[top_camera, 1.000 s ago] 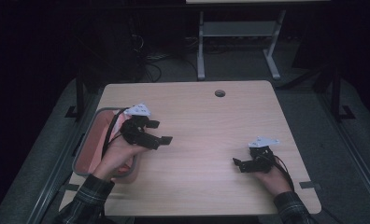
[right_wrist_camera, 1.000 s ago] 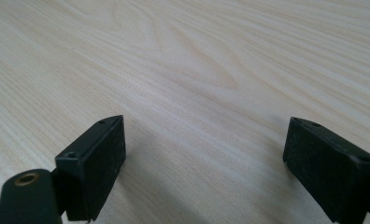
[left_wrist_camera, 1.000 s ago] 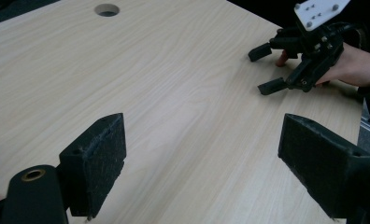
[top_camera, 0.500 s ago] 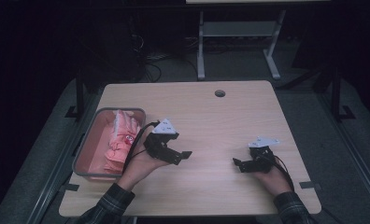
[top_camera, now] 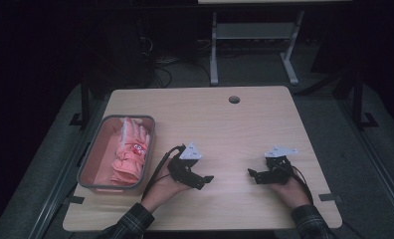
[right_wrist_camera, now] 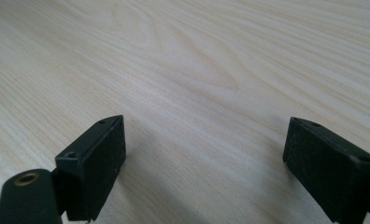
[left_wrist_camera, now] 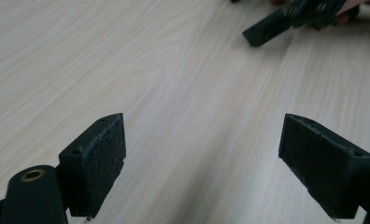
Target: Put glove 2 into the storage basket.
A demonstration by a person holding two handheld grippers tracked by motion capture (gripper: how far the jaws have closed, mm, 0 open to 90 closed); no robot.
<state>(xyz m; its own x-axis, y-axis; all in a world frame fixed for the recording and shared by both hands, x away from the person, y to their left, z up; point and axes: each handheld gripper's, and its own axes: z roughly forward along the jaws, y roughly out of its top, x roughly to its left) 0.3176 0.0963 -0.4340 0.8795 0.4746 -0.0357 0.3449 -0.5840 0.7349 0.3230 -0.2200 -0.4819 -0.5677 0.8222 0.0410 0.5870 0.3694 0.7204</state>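
A grey tray (top_camera: 92, 153) at the table's left holds a crumpled pink cloth (top_camera: 130, 154). My left gripper (top_camera: 205, 178) rests low over the wood to the right of the tray, open, with nothing between its jaws (left_wrist_camera: 204, 165). My right gripper (top_camera: 252, 175) sits near the front right of the table, also open and empty (right_wrist_camera: 204, 168), pointing left toward the other gripper. In the left gripper view, the right gripper (left_wrist_camera: 295, 16) appears at the top, lying on the wood.
The light wooden table (top_camera: 220, 124) has a round cable hole (top_camera: 234, 99) near its far edge. A metal stand (top_camera: 249, 40) and cables lie on the dark floor beyond. Plaid sleeves (top_camera: 130, 224) enter from the bottom.
My left gripper has moved right, from above the tray to the bare wood beside it, uncovering the pink cloth. The right gripper has stayed put.
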